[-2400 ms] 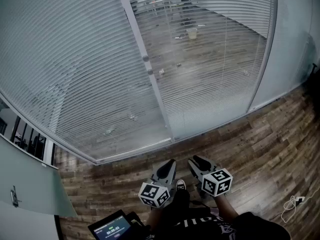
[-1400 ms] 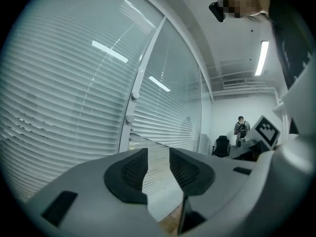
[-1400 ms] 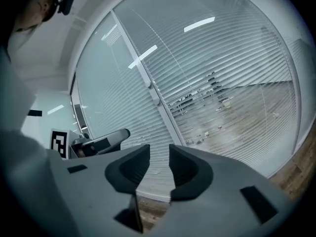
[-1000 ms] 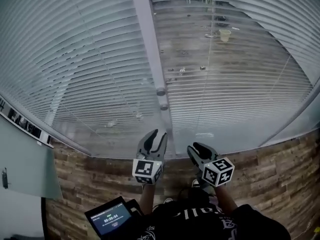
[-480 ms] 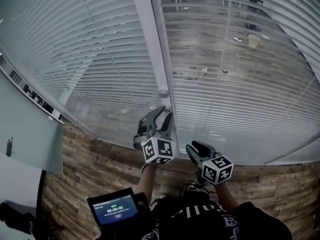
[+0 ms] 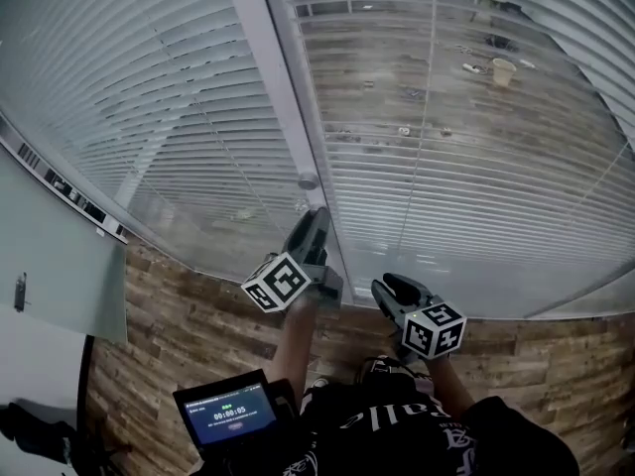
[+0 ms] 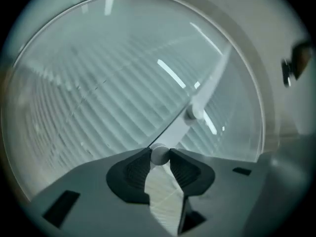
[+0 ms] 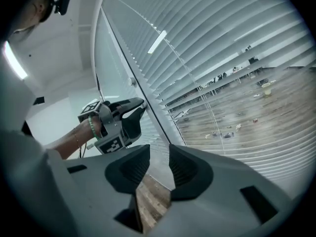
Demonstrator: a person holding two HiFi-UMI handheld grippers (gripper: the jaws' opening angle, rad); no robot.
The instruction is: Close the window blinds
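Head camera steeply down, left tongs camera seemingly against blinds, right tongs camera farther, blinds shared.

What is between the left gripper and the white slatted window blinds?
A small round grey knob on the pale frame post, in the left gripper view. The jaws of the left gripper have just been closing and pinch it.

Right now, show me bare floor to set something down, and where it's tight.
Bare floor lies between the glass wall base, the white panel and the tablet; more lies far right along the glass. It's tight at the post: the left gripper jaws have just been closing on the knob, right gripper open beside it.
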